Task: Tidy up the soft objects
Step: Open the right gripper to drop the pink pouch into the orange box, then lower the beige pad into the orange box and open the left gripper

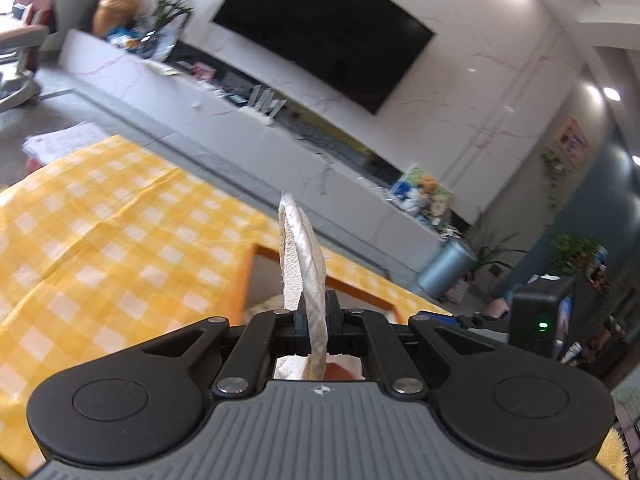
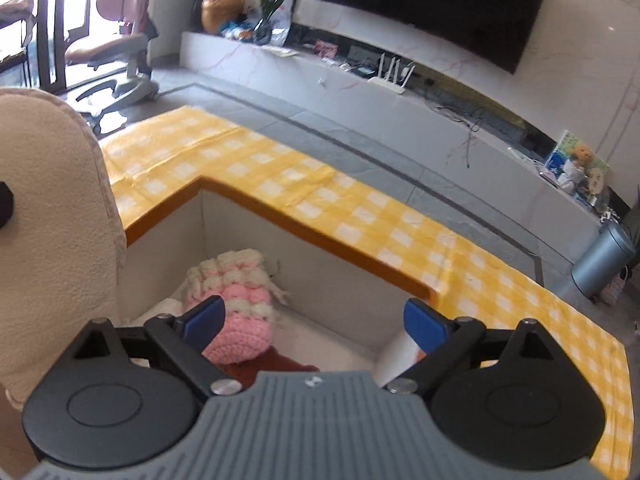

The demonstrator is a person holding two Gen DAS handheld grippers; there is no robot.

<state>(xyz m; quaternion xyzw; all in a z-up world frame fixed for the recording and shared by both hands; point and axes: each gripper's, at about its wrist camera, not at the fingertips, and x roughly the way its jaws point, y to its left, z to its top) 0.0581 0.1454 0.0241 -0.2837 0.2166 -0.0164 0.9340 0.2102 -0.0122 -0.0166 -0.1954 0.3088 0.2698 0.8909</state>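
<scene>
Yellow-and-white checked cloth (image 2: 304, 184) is spread over the work surface, and an open box (image 2: 320, 240) with an orange rim and pale inner walls is set into it; grey floor and a long white media bench (image 2: 400, 96) under a wall-mounted television (image 2: 436, 4) are seen beyond.

Right gripper (image 2: 316, 320): the jaws are spread wide and nothing is held between the blue pads (image 2: 424, 324). A pink-and-cream crocheted toy (image 2: 236, 304) is seen inside the box, just ahead of the left pad and near the far corner. Bare box floor is seen ahead of the right pad, bounded by the long far wall. A cream plush toy (image 2: 52, 216) is seen close to the left of the jaws, above the box's left rim.

Left gripper (image 1: 316, 320): the jaws are pressed together on a thin cream flap of the plush toy (image 1: 304, 256), which stands up ahead of the jaws. The orange box rim (image 1: 248, 276) is seen directly beyond and below the jaws. Open cloth is spread to the left.
</scene>
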